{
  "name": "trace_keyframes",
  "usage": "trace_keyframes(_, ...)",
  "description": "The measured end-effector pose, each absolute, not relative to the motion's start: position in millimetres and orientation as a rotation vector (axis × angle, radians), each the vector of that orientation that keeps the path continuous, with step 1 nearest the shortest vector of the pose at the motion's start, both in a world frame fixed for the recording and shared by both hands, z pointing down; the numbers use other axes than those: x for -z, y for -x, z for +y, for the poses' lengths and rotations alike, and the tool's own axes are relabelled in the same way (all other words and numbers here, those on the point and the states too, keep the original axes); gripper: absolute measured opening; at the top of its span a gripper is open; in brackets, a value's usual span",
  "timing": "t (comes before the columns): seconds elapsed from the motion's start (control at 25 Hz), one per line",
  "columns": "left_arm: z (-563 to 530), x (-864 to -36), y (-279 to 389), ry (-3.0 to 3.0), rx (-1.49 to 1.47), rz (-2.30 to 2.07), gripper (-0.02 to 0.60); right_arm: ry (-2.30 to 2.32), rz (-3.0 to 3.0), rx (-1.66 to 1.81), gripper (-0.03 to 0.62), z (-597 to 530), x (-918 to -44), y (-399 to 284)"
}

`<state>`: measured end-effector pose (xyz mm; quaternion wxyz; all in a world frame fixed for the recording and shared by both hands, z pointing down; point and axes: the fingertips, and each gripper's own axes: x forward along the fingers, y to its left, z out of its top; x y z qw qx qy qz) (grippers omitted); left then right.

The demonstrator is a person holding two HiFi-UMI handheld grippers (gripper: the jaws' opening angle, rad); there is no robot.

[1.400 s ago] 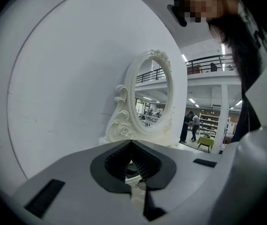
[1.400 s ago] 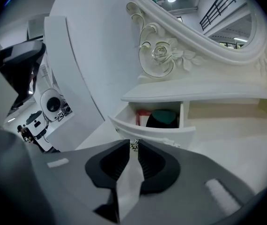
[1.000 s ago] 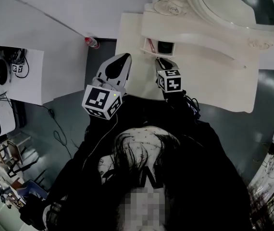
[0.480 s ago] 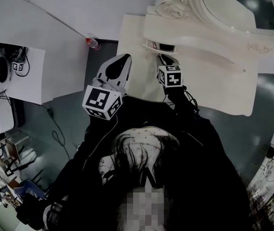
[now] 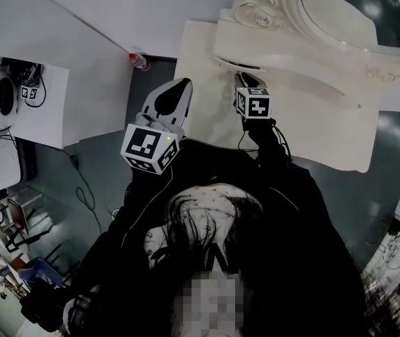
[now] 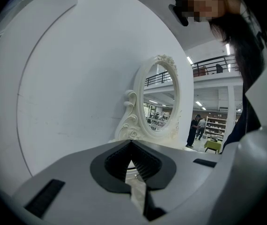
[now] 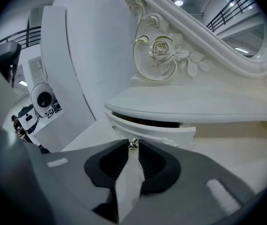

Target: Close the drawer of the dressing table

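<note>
Where the head view looks down, the drawer (image 5: 239,64) sits almost shut beneath the mirror's (image 5: 326,12) shelf on the white surface (image 5: 312,121); the right gripper (image 5: 242,80) meets its front, and the left gripper (image 5: 182,84) hangs apart, off the surface's edge. Left gripper view: jaws pressed together, nothing between, oval mirror ahead. Right gripper view: jaw tips pinch the drawer's small metal knob (image 7: 133,144), with a thin dark slit above the drawer front.
</note>
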<state>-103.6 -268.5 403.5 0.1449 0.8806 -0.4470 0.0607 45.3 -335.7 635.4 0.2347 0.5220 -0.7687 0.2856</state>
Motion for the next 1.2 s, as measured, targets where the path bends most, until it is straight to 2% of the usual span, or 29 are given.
trace_keyframes(1.2, -259.2, -402.3, 120.5, -2.508, -0.187, -1.355, 0.000, -1.538, -2.110, -0.854, 0.101, -365.5, -635.0, -55.3)
